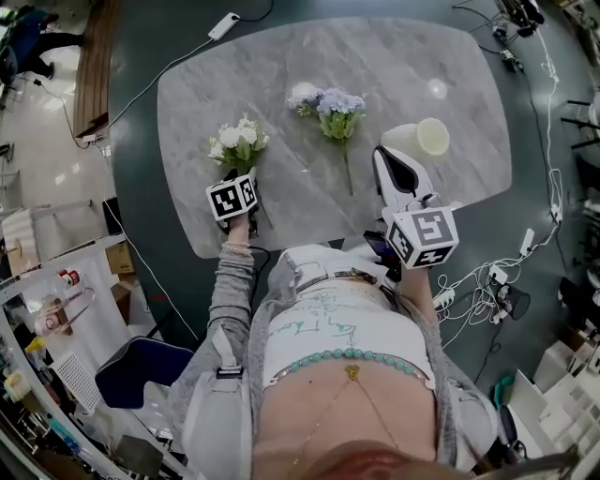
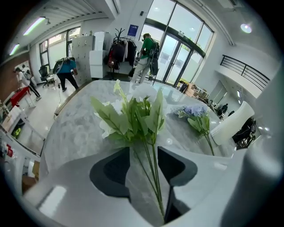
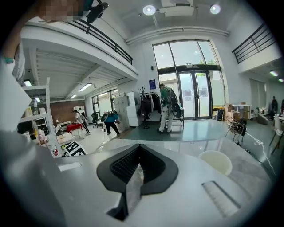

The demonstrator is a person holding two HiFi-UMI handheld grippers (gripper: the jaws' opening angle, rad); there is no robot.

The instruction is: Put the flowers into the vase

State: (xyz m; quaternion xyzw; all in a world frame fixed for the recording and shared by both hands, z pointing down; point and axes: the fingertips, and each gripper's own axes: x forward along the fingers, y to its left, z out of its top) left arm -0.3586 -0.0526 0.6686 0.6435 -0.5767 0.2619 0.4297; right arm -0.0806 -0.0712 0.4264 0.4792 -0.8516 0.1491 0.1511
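Note:
A bunch of white flowers [image 1: 237, 139] lies on the marble table [image 1: 281, 56] at the left. Its green stems [image 2: 153, 177] run between the jaws of my left gripper [image 2: 143, 153], which stands open around them. A bunch of pale blue flowers [image 1: 330, 103] lies at the table's middle, also seen as blue flowers [image 2: 195, 113] to the right of my left gripper [image 1: 239, 176]. The cream vase [image 1: 419, 139] lies on its side at the right. My right gripper [image 1: 384, 155] is just left of the vase [image 3: 216, 162], shut and holding nothing.
The table's near edge [image 1: 281, 246] runs right in front of the person's body. Cables and a power strip [image 1: 448, 298] lie on the dark floor at the right. A white cable with a box [image 1: 223, 25] runs past the far left corner. People [image 2: 66, 71] stand far behind.

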